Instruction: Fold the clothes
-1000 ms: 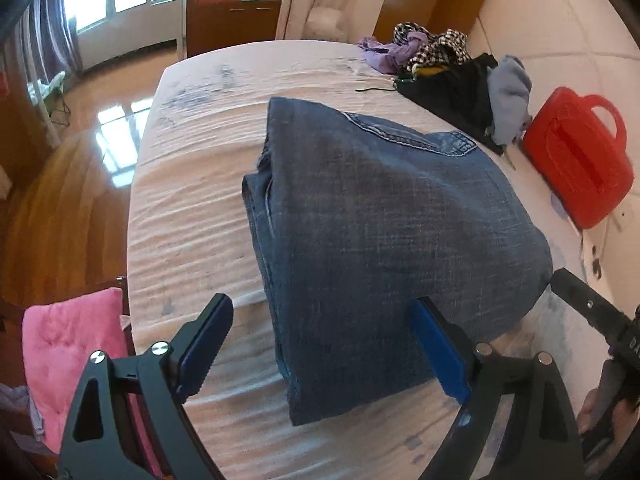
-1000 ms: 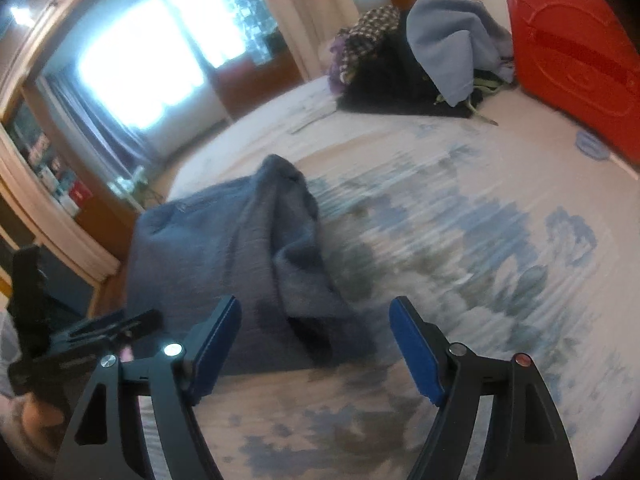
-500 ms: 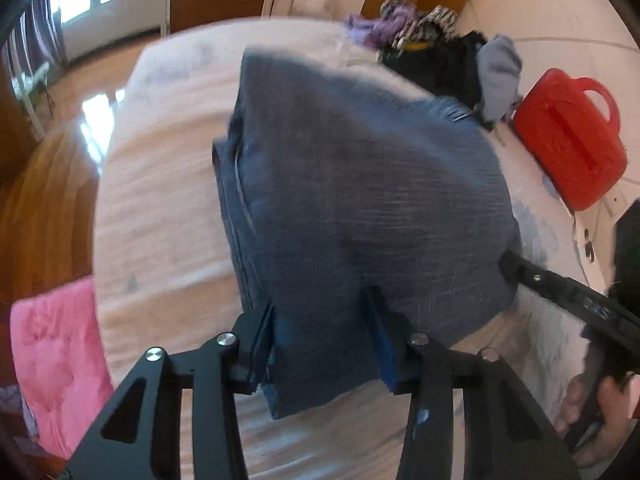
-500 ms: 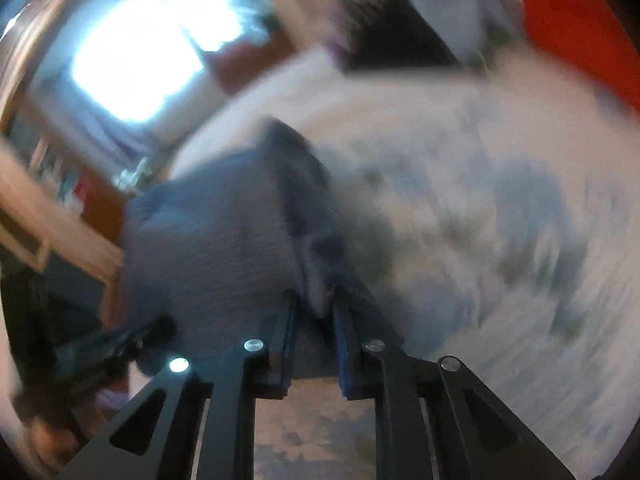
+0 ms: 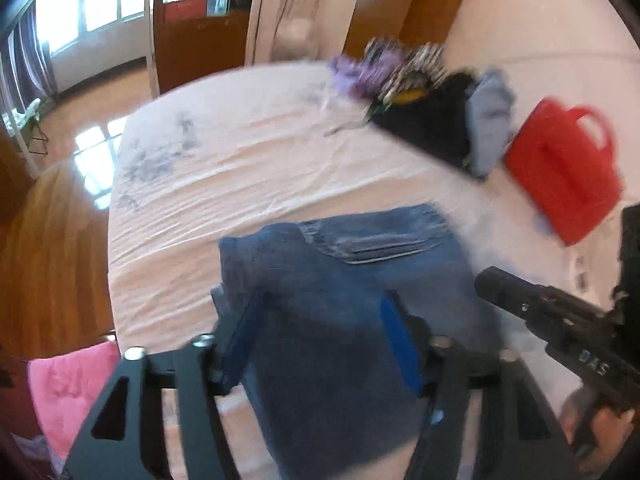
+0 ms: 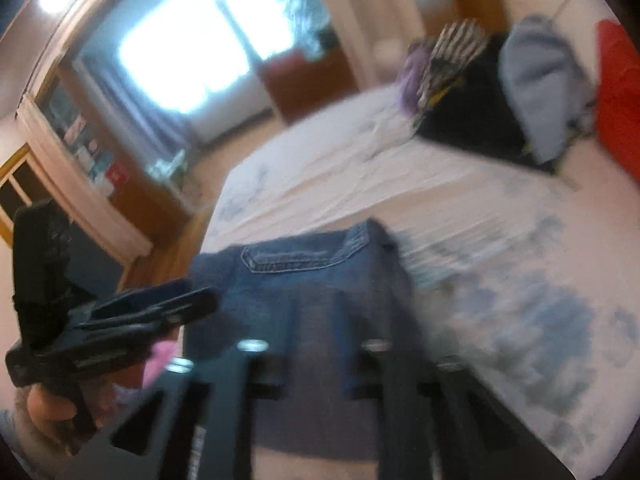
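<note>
The folded blue jeans (image 5: 360,264) hang lifted above the white bed sheet (image 5: 240,168), back pocket facing up. My left gripper (image 5: 320,336) is shut on the jeans' near edge, blue pads pressed into the denim. My right gripper (image 6: 316,360) is shut on the jeans (image 6: 304,280) too, on their right side. Each view shows the other gripper: the right one in the left wrist view (image 5: 552,320), the left one in the right wrist view (image 6: 120,320). Both views are blurred by motion.
A pile of unfolded clothes (image 5: 432,108) lies at the far side of the bed, with a red plastic case (image 5: 560,168) to its right. A pink cloth (image 5: 68,388) hangs at the near left. Wooden floor (image 5: 52,240) lies left of the bed.
Both grippers went from open to shut on the jeans' near edge. They have since lifted the jeans off the sheet and drawn them back toward the near side.
</note>
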### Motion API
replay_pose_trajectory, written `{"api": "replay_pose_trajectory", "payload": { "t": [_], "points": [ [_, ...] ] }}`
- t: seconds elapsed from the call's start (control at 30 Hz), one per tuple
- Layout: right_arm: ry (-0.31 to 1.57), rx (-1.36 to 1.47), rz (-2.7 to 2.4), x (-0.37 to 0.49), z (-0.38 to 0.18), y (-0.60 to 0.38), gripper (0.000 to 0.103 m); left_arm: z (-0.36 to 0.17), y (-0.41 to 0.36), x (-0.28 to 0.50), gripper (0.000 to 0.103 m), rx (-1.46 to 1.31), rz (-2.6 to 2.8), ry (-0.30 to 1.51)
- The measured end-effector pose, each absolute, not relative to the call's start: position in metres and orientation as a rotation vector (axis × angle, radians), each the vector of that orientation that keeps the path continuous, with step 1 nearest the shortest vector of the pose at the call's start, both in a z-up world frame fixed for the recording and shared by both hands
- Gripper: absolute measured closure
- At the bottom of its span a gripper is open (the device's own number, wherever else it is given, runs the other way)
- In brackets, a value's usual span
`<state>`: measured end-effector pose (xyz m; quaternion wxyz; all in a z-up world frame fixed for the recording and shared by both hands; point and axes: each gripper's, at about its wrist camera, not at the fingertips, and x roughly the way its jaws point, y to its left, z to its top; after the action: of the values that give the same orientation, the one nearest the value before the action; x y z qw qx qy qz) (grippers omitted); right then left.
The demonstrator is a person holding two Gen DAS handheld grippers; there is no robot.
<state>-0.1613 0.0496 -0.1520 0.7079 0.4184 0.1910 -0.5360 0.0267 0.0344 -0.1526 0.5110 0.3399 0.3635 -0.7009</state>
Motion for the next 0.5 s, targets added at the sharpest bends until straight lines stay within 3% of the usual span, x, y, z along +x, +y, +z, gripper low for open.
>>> {"api": "replay_pose_trajectory", "payload": {
  "t": [0.13, 0.3, 0.43, 0.5],
  "points": [
    [0.515, 1.052, -1.193, -0.161, -0.192, 0.02, 0.103, -0.193, 0.022, 0.029, 0.063, 0.887, -1.627, 0.921],
    [0.463, 0.996, -1.207, -0.169, -0.176, 0.022, 0.103, -0.167, 0.023, 0.035, 0.063, 0.817, -1.668, 0.899],
    [0.334, 0.959, -1.226, -0.18, -0.159, 0.006, 0.1, -0.153, 0.008, 0.034, 0.041, 0.741, -1.687, 0.861],
    [0.374, 0.968, -1.225, -0.171, -0.172, -0.01, 0.1, -0.164, 0.001, 0.03, 0.041, 0.781, -1.651, 0.827]
  ]
}}
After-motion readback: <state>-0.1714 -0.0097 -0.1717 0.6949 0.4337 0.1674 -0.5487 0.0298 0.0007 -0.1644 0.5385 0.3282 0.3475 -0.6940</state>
